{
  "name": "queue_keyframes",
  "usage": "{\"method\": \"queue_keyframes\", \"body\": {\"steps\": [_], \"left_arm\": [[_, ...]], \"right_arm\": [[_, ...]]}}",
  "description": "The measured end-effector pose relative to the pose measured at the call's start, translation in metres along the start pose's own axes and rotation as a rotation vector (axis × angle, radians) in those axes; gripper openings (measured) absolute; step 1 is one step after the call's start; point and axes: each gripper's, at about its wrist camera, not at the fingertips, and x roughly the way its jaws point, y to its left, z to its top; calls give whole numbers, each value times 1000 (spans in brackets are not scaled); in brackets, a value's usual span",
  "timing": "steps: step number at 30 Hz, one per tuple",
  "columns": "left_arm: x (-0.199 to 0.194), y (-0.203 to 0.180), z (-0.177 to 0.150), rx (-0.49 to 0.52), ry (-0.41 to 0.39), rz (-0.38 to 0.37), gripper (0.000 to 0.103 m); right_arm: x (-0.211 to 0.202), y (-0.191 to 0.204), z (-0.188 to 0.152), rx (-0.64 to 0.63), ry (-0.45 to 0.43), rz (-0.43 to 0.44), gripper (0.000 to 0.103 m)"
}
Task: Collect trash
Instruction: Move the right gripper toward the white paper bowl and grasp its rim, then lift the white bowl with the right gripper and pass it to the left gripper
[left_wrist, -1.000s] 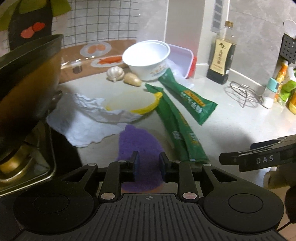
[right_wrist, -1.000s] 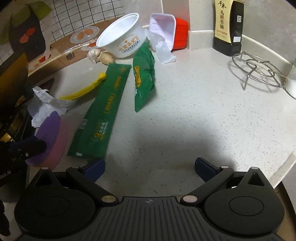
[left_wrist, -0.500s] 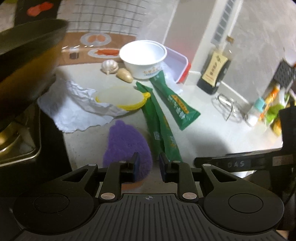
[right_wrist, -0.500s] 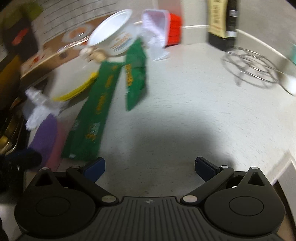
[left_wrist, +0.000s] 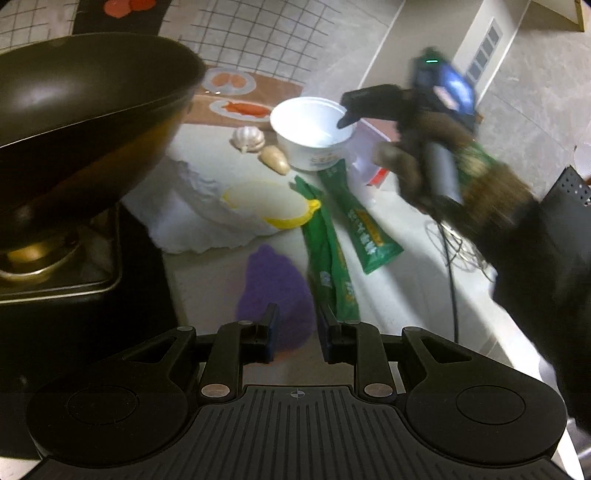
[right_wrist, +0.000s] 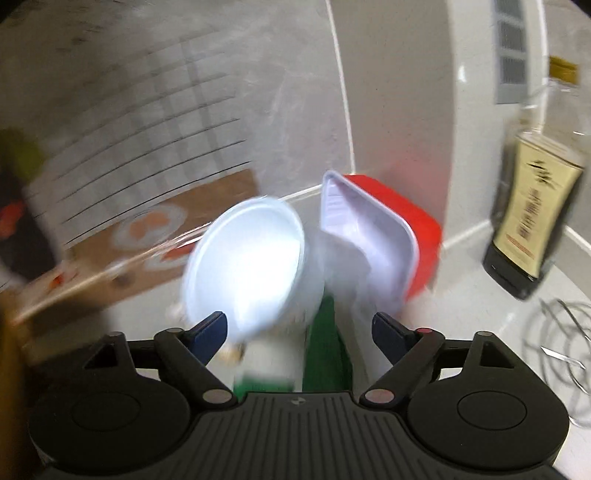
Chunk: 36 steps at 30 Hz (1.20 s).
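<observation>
Trash litters the worktop (left_wrist: 236, 280). Nearest, the left tool (left_wrist: 295, 328) stands unclenched over a purple cloth (left_wrist: 275, 291). Farther off, the right tool (right_wrist: 301, 328) narrows around the empty noodle bowl (right_wrist: 247, 262); it should straddle the rim squarely before clamping.

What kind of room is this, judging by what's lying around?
Most likely a home kitchen. A dark wok sits on a stove burner, a garlic bulb lies on the pale speckled countertop, and a bottle of dark sauce stands by the wall.
</observation>
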Motion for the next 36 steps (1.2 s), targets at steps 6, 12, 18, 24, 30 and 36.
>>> {"method": "queue_keyframes", "body": {"steps": [6, 12, 18, 24, 30, 36], "left_arm": [[-8, 20, -7, -47, 2, 37, 26], [-1, 29, -4, -94, -13, 57, 26], [10, 11, -3, -67, 3, 14, 26], [14, -9, -3, -57, 4, -45, 26], [19, -35, 3, -29, -1, -135, 25], [38, -60, -2, 47, 41, -90, 24]], "right_arm": [[75, 10, 9, -21, 131, -105, 18], [30, -2, -31, -43, 167, 2, 11], [-65, -41, -66, -9, 133, 151, 6], [-112, -87, -108, 61, 226, 174, 6], [-145, -118, -160, 132, 319, 206, 6], [-162, -134, -189, 165, 324, 215, 6]]}}
